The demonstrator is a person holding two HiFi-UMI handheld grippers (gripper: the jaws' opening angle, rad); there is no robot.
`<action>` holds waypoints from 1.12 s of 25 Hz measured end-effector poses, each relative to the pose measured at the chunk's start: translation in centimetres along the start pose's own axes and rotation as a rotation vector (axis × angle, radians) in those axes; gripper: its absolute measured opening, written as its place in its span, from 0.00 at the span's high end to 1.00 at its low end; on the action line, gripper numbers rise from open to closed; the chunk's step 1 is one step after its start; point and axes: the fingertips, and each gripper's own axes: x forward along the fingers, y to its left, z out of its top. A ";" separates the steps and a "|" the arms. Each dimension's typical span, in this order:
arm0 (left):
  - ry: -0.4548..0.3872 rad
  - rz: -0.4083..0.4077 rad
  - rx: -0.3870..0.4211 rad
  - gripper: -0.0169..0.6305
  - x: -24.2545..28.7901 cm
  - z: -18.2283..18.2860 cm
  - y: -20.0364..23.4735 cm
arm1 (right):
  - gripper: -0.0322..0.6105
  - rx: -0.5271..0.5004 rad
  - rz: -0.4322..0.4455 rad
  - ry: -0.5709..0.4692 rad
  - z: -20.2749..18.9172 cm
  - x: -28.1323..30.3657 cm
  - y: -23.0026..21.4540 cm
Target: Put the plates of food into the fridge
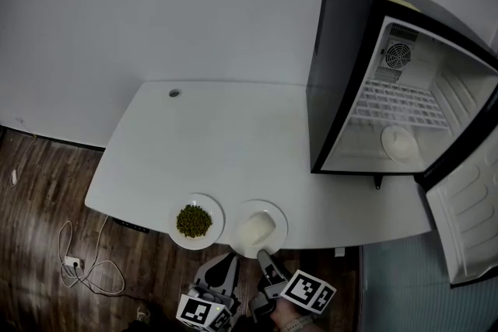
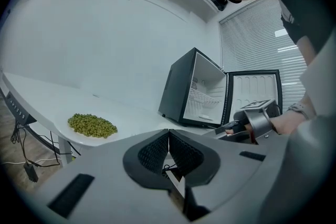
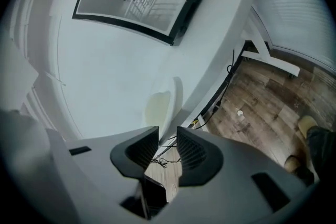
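Fingers (image 2: pixel 154 153) together; green peas (image 2: pixel 92 125) left, fridge (image 2: pixel 179 93) beyond

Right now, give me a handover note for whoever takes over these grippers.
Left gripper: shut, empty.
Right gripper: open, empty, just short of the pale-food plate rim.
That plate and the plate of green peas sit at the table near edge.
Fridge door open.
Done: one white plate inside the fridge.
To do: both table plates go in.
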 end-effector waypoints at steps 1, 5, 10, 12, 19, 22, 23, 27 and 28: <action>0.001 -0.002 -0.001 0.96 0.0 0.0 -0.1 | 0.81 0.017 -0.001 -0.003 0.0 0.2 0.0; 0.009 -0.006 -0.005 0.96 -0.1 -0.2 0.0 | 0.81 0.089 0.023 -0.023 0.1 0.5 0.1; 0.012 -0.007 -0.009 0.96 -0.1 -0.2 0.1 | 0.91 0.183 0.077 -0.037 0.3 0.5 0.4; 0.009 -0.009 -0.007 0.96 0.0 0.1 0.1 | 0.91 0.208 0.089 -0.038 0.3 0.3 0.3; 0.004 -0.025 0.000 0.96 0.9 0.9 0.1 | 0.92 0.219 0.093 -0.056 1.3 -0.9 -0.1; 0.004 -0.038 0.003 0.96 1.4 1.3 -0.3 | 0.93 0.229 0.091 -0.071 2.1 -1.5 -0.2; 0.004 -0.044 0.004 0.96 1.7 1.5 -0.5 | 0.93 0.231 0.089 -0.077 2.4 -1.7 -0.3; 0.004 -0.073 0.011 0.96 2.8 2.2 -1.3 | 0.93 0.257 0.079 -0.110 3.9 -2.8 -0.8; 0.002 -0.082 0.013 0.96 3.2 2.4 -1.6 | 0.93 0.260 0.077 -0.117 4.3 -3.1 -0.9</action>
